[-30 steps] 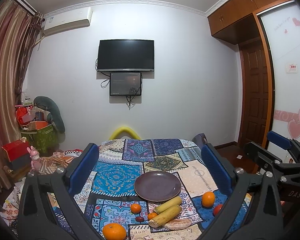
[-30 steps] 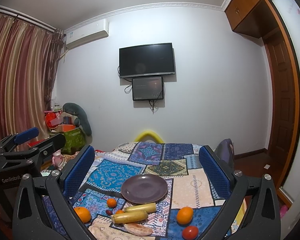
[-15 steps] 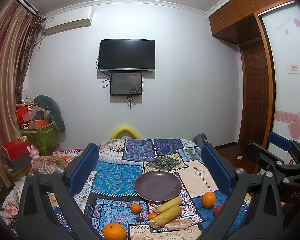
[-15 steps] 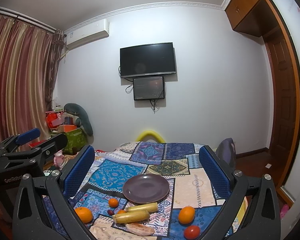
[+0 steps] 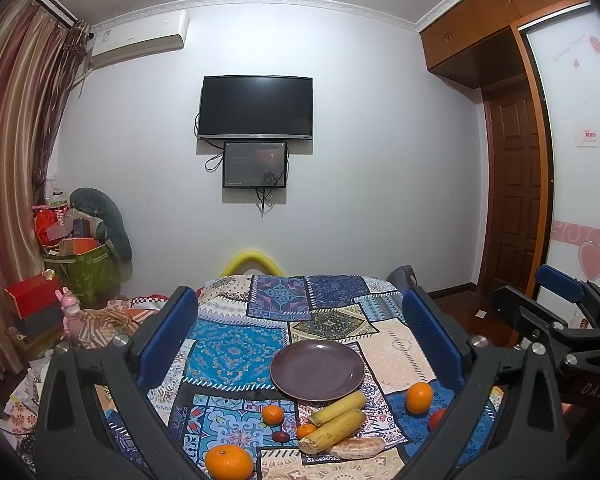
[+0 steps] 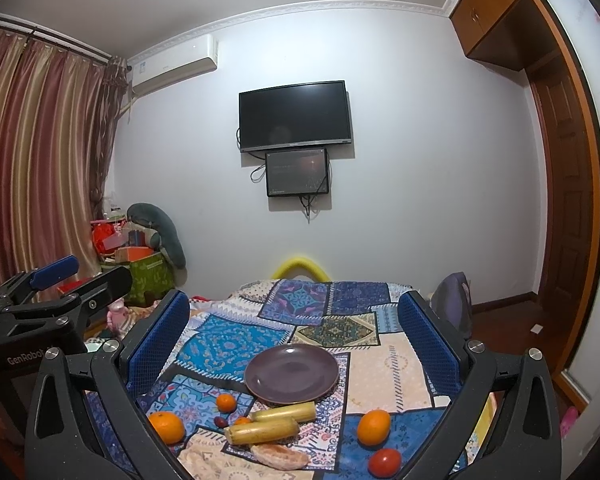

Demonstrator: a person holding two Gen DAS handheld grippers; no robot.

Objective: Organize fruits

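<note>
Yellow corn cobs [image 6: 265,429] lie side by side, long axes crosswise, beside the round purple plate [image 6: 291,374]; both grippers' [image 5: 300,344] [image 6: 294,344] jaws gape, empty.

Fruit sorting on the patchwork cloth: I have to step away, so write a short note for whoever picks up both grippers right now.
Left gripper: jaws wide open, holding nothing, hovering short of the fruit.
Right gripper: the same, open with nothing in it.
Round dark purple plate: mid-cloth, nothing on it.
In front of the plate: two yellow corn-like cobs, a flat tan bread-like piece, two small orange tangerines, a small dark red fruit.
Large orange to the left; another large orange and a red tomato-like fruit to the right.
Done: nothing.
Left: every piece, presumably onto the plate.
</note>
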